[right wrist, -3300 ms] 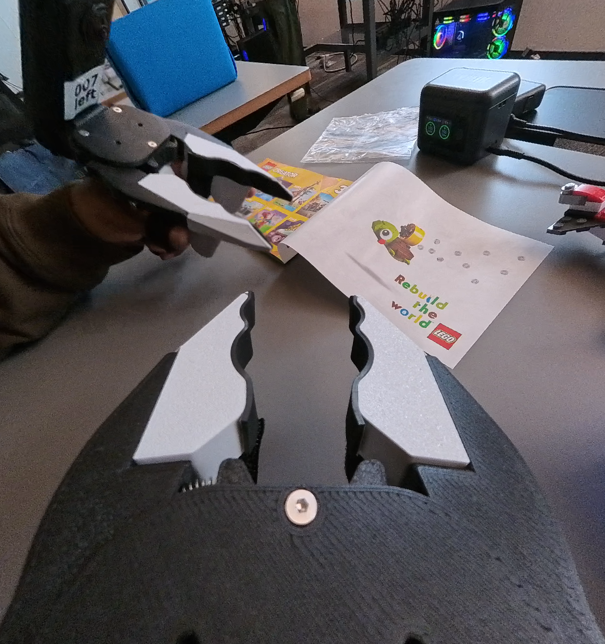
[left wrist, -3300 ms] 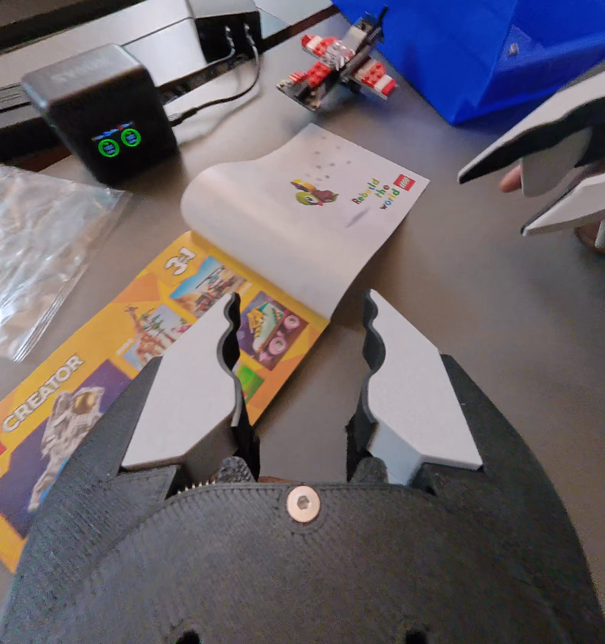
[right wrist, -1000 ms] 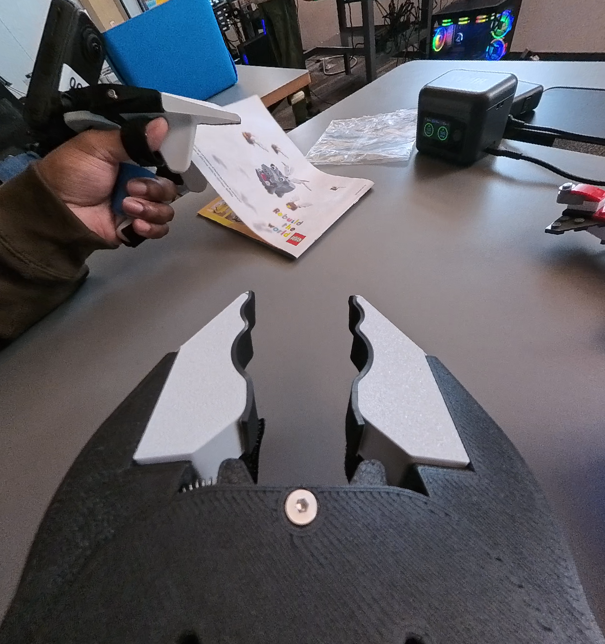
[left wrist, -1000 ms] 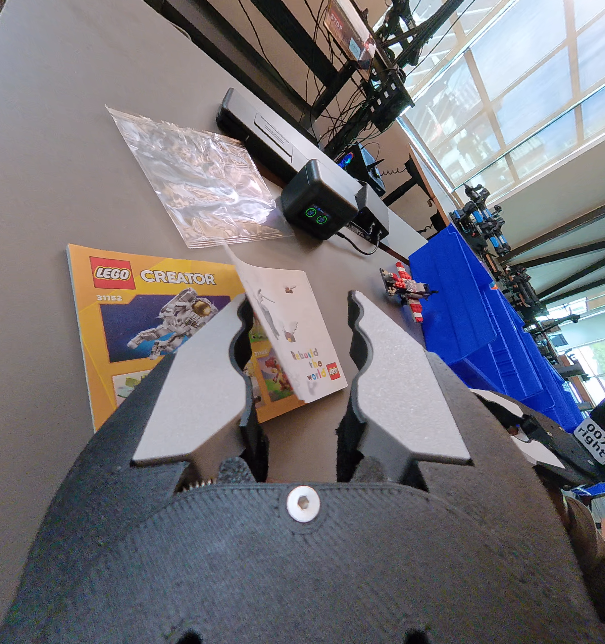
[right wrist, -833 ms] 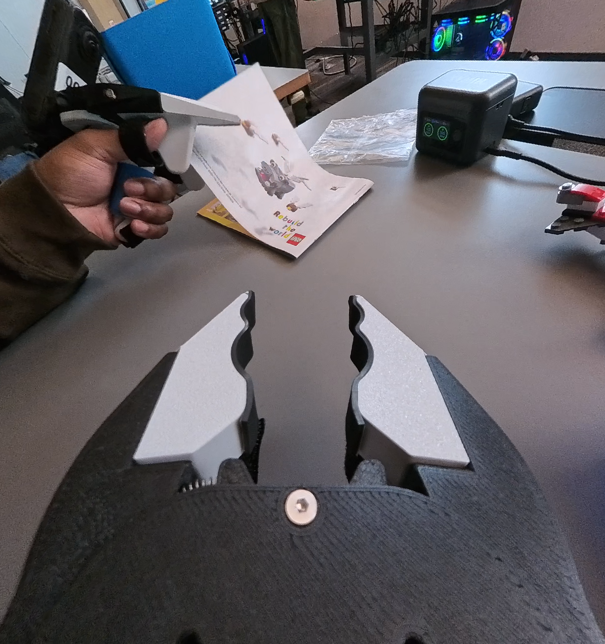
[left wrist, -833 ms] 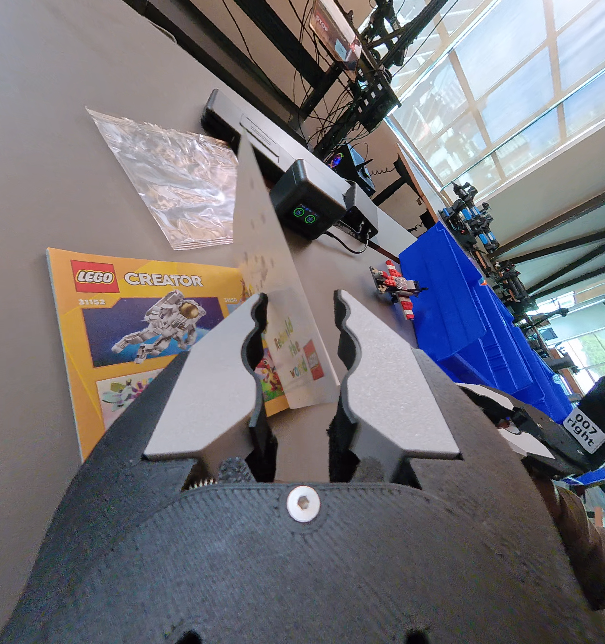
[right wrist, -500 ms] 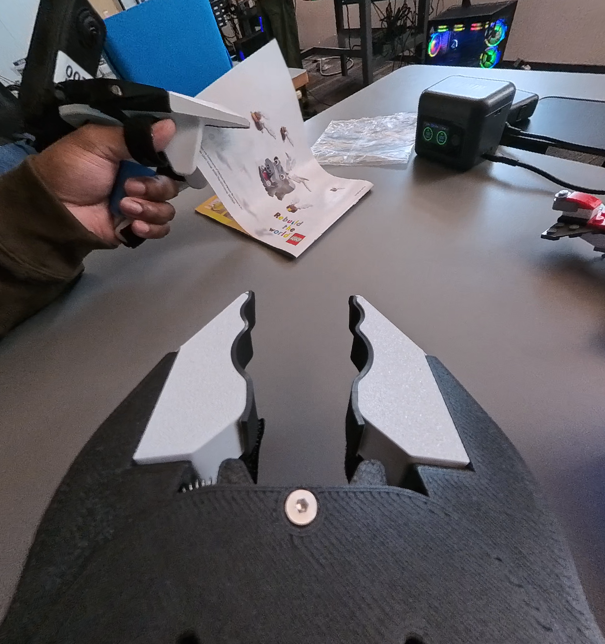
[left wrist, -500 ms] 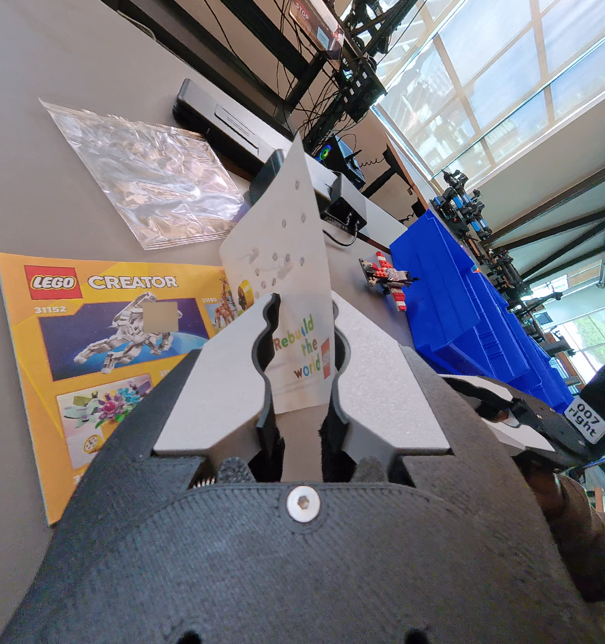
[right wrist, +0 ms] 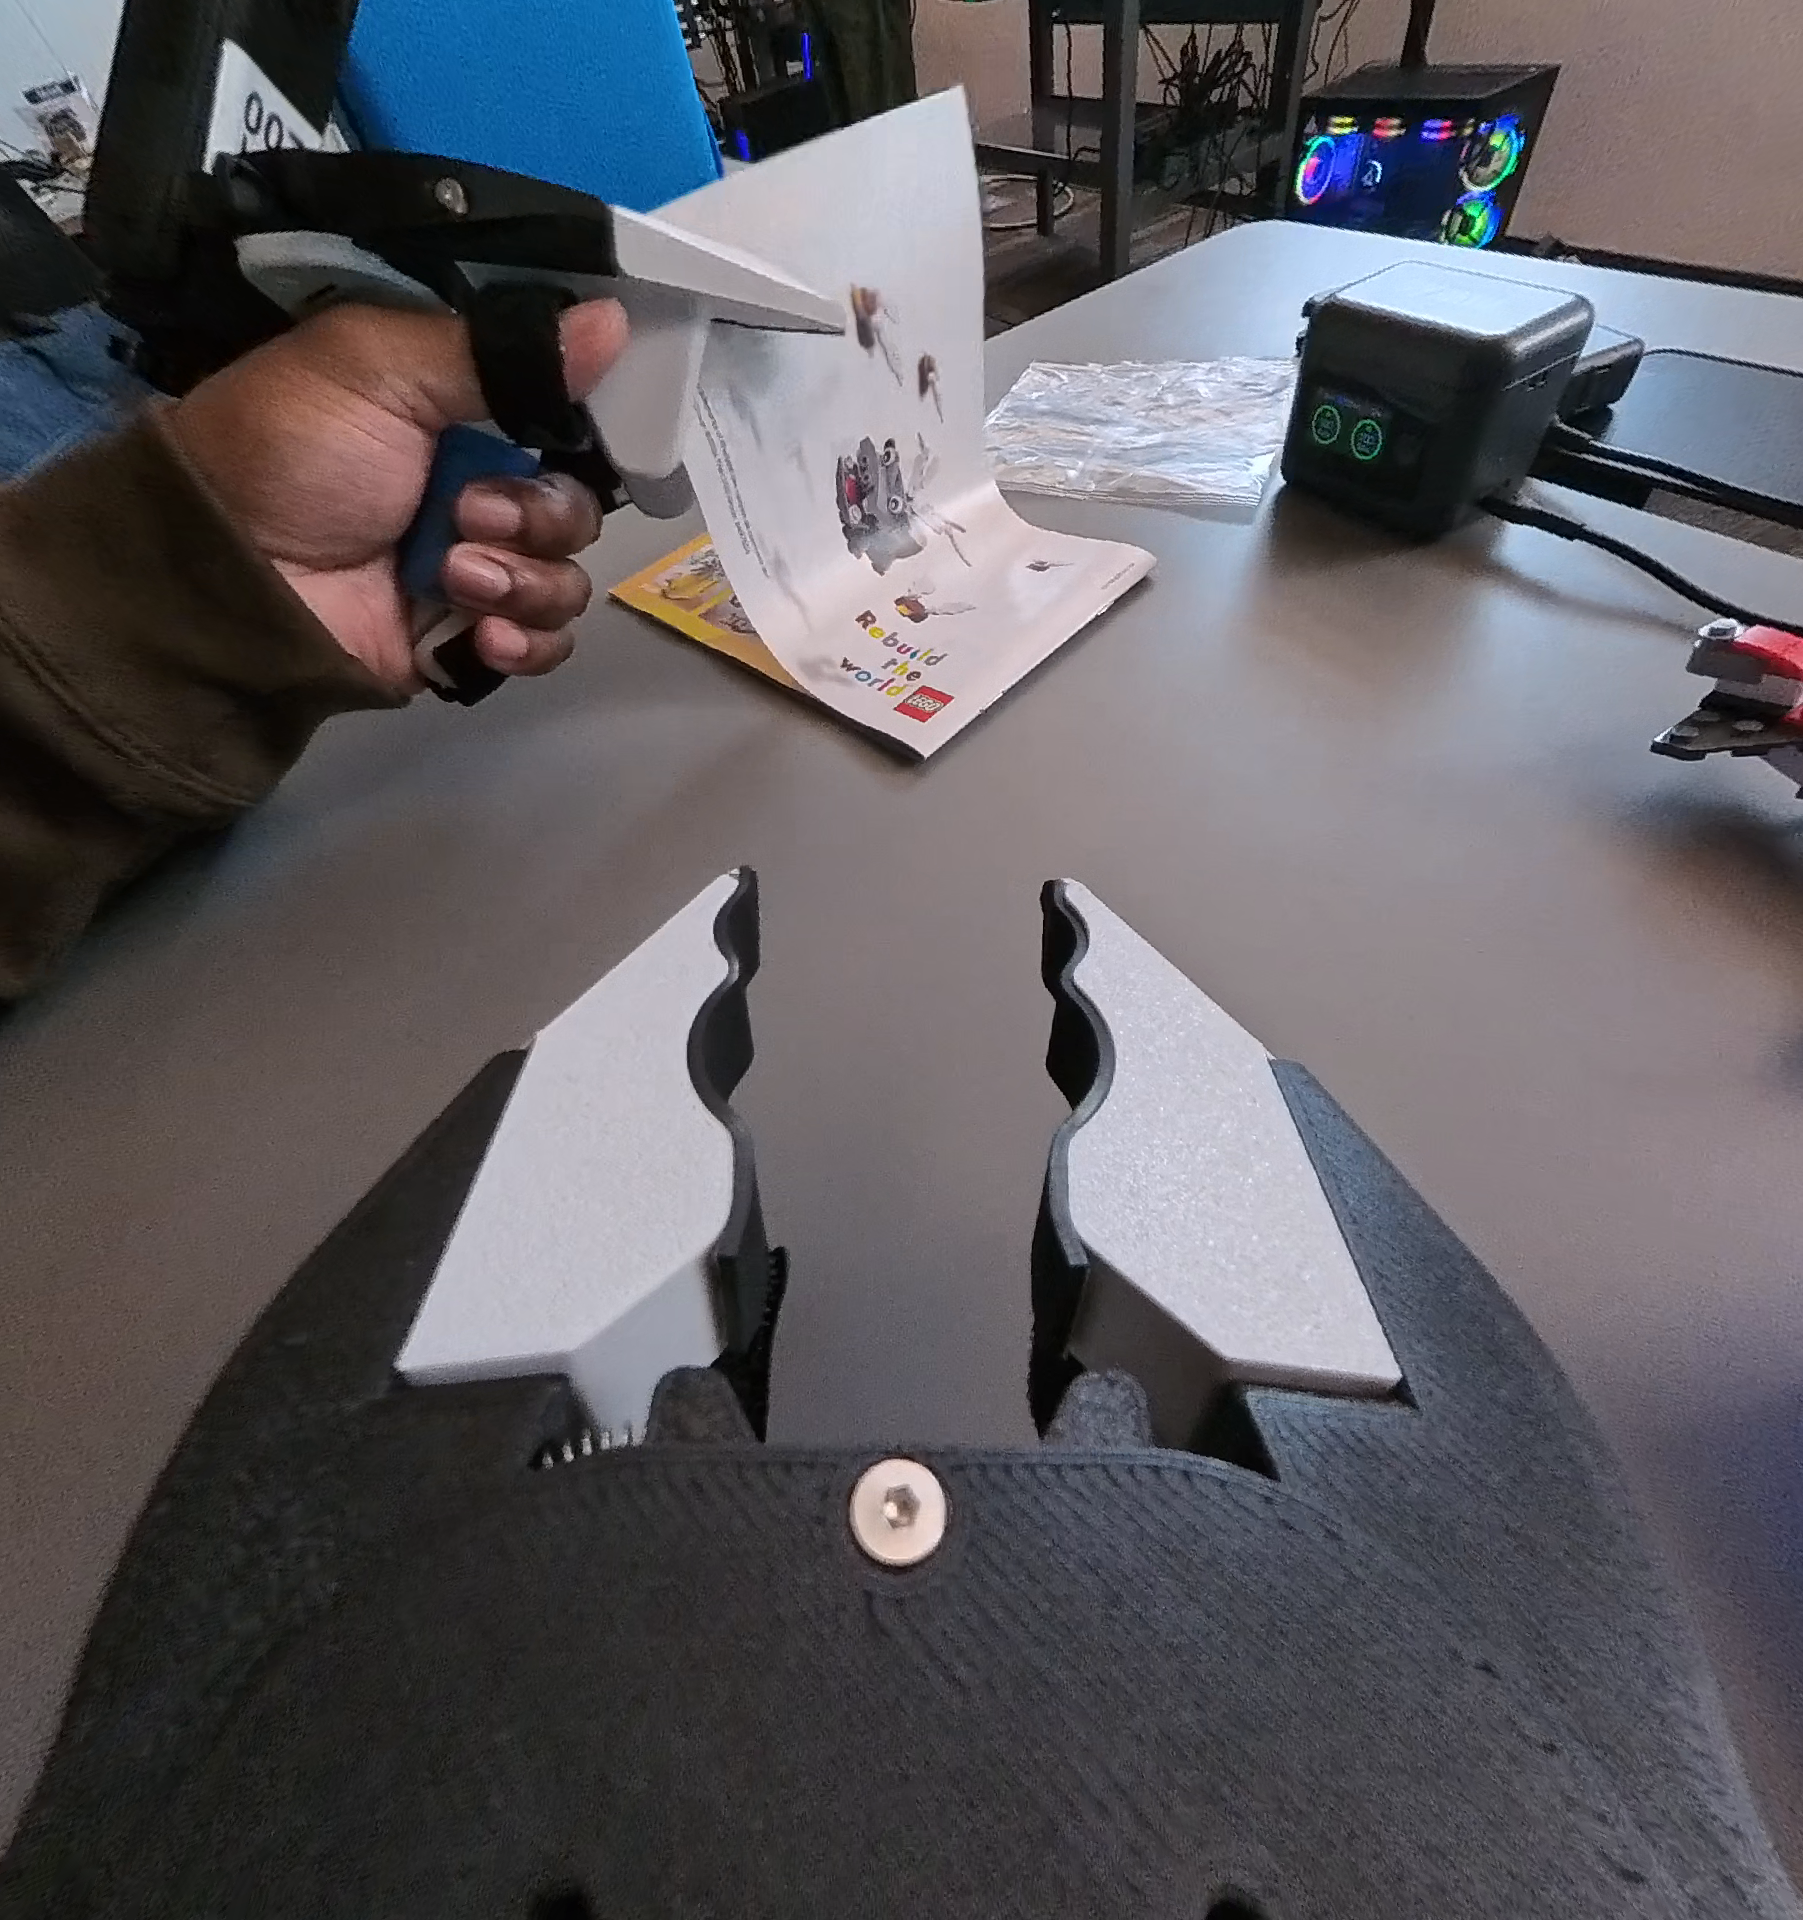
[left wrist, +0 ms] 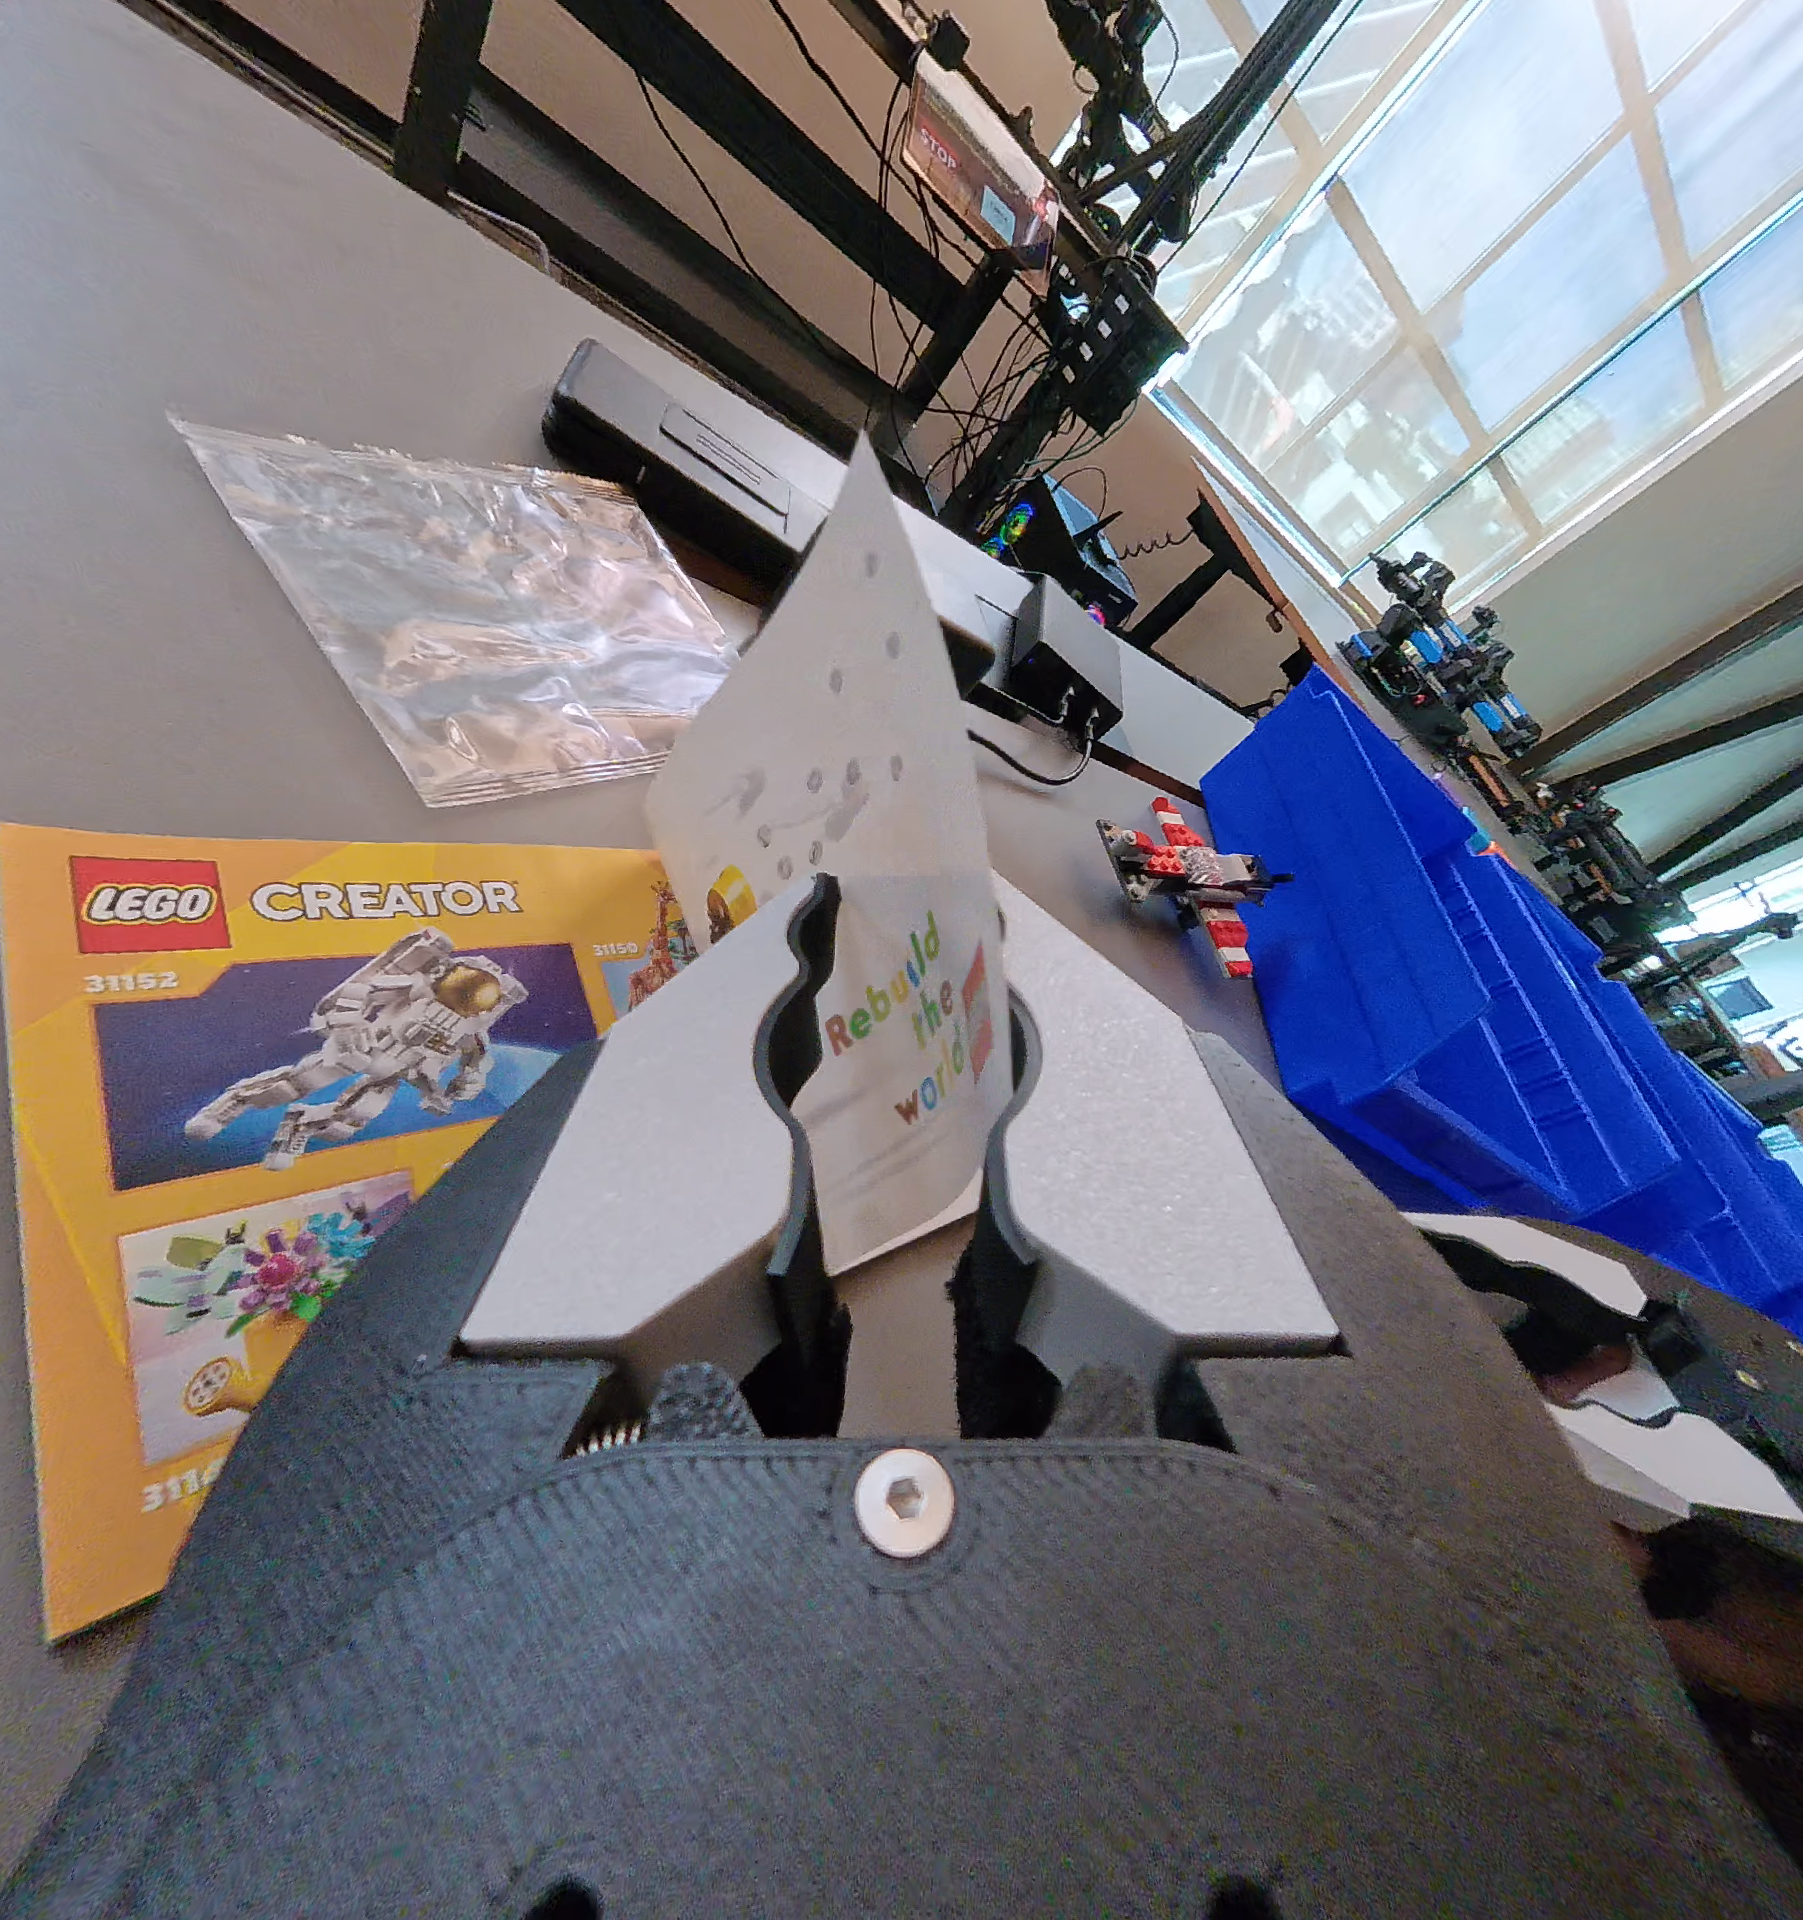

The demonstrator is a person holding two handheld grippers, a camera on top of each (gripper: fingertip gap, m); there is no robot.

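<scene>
L tongs [left wrist: 912,935] pinching booklet page [left wrist: 855,727], plastic bag [left wrist: 461,603] behind

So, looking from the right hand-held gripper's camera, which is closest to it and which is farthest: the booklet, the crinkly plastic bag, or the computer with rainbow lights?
From the right hand-held gripper:
1. Booklet, ahead on the table, slightly left.
2. Plastic bag, farther back, beside the black box.
3. Computer with rainbow lights, beyond the table, upper right.

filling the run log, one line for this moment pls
left gripper: white booklet page lifted between fingers | right gripper: open, over grey table | brick plane untouched
</scene>
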